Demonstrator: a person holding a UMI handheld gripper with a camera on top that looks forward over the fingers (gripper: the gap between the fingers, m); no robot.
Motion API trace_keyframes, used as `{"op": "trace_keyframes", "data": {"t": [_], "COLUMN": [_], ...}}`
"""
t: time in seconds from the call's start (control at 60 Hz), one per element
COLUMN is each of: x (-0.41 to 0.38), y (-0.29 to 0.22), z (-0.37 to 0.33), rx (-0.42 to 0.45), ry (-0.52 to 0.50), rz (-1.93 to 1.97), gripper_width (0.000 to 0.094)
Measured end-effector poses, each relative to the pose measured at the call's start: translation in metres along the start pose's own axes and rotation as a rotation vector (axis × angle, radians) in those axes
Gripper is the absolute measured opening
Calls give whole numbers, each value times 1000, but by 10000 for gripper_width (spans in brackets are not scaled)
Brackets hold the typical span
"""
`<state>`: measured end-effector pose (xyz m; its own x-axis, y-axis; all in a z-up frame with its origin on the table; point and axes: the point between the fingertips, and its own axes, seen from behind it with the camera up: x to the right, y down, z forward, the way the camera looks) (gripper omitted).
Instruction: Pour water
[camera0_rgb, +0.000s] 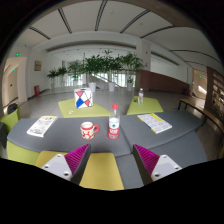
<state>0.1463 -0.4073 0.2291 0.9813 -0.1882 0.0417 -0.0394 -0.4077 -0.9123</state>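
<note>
Tool (107, 163): fingers spread wide, nothing between them. Ahead on counter (60, 140), well apart: water bottle (114, 121), upright (long axis vertical), slightly right of centre line; cup (89, 129) just beside it, left.

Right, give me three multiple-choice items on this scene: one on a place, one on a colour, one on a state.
1. Where is the bottle relative to the cup?
A. To its right
B. Behind it
C. Inside it

2. What colour is the bottle's cap?
A. Blue
B. Red
C. Green

3. What is the claw doing?
A. Clamped on the bottle
B. Clamped on the cup
C. Open, holding nothing

Answers:
1. A: the bottle stands right of the cup on the grey table.
2. B: the cap on top shows red.
3. C: both fingers sit wide apart, short of the bottle and cup.
</note>
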Motion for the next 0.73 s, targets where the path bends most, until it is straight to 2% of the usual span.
{"op": "trace_keyframes", "data": {"t": [0.167,0.35,0.617,0.733], "x": [3,2,-3,0], "y": [6,9,13,2], "z": [-65,-105,-120,-120], "rx": [-5,2,-2,41], "ry": [-12,-14,-26,-16], "rz": [22,3,27,37], "gripper_width": [856,861,850,858]}}
